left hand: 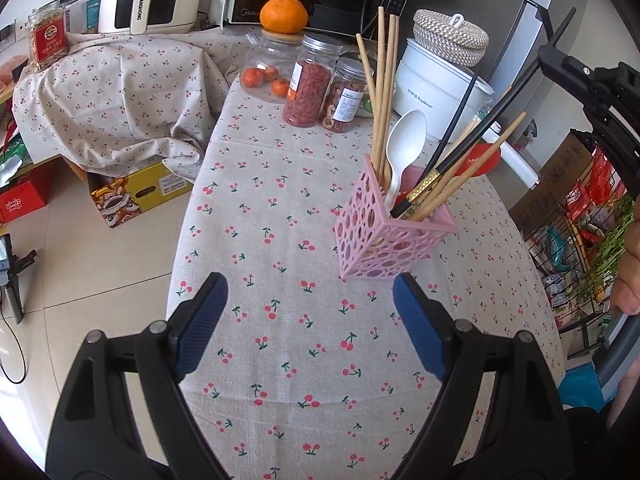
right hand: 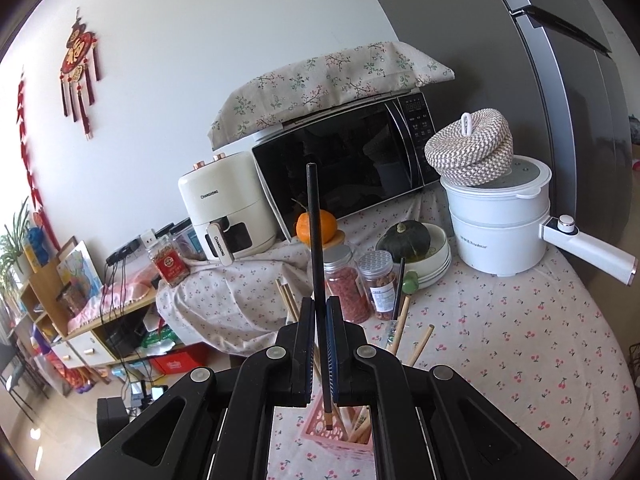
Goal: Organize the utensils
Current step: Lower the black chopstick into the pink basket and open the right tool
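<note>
**Black chopstick clamped over the pink holder**

Crowded back there: jars of dried goods (left hand: pixel 307 84) stand behind the pink holder (left hand: pixel 384 236), a white electric pot (right hand: pixel 500 232) with a woven lid sits to the right, its long handle jutting out over the table; a microwave (right hand: pixel 344 168) and a cream air fryer (right hand: pixel 224 208) line the wall, with an orange (left hand: pixel 284 15) perched on a jar lid; a dark squash rests in a white bowl beside the jars.

The table wears a cherry-print cloth (left hand: pixel 280 320); tiled floor to the left, grey fridge to the right, red hanging ornament on the white wall.

The holder bristles with wooden chopsticks (left hand: pixel 382 92), a white spoon (left hand: pixel 404 140) and black chopsticks leaning right; the left gripper (left hand: pixel 310 320) hovers just short of it, jaws spread wide, nothing between them; the right gripper (right hand: pixel 320 340) has its jaws pinched on a black chopstick (right hand: pixel 314 232), upright, its lower end seemingly just above the holder's mouth, though the fingers hide much of that.
</note>
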Motion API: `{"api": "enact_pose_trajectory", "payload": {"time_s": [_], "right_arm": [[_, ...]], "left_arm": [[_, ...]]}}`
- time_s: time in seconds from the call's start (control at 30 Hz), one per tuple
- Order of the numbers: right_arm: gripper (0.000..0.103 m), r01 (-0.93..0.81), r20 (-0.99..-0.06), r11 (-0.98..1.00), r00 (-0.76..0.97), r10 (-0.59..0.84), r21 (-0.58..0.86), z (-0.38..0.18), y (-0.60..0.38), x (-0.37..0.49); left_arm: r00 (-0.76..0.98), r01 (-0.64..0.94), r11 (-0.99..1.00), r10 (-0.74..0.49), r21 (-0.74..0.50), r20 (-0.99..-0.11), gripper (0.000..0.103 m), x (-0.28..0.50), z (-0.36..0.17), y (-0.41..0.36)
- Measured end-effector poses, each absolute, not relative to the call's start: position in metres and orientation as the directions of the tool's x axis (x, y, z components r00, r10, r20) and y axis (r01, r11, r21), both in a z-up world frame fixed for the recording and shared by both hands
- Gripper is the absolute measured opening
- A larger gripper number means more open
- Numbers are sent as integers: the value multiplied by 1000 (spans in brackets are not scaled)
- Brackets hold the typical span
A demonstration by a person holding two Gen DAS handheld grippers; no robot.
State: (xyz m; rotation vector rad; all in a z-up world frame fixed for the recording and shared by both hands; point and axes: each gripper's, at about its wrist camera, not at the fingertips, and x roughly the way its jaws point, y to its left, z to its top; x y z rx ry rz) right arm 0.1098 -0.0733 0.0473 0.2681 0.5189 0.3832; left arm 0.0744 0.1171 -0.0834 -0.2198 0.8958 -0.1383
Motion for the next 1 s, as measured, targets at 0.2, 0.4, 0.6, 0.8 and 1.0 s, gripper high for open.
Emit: {"api": "enact_pose_trajectory", "payload": {"time_s": [0.2,0.4,0.6,0.8,1.0], "right_arm": [[6,-274,-472,895,773,423,353,33,-71,119],[28,-260,-501,884,745,440,389,24,-75,123],[63,-315,-431,857,762,484,407,39,-93,101],[83,-291,-425,890,797,429,352,37,-130,72],[96,-197,-485,934,812,325,297,23,-170,56]], "left_arm": [[613,32,969,-212,-244,-761,85,74,-85,115],[609,32,970,-209,-240,-765,85,75,-84,112],[629,23,973,-192,-229,-753,90,69,-72,103],[644,-50,982,-108,-184,-757,99,45,-65,82],[682,-58,990,-56,-130,-729,102,34,-56,55]]}}
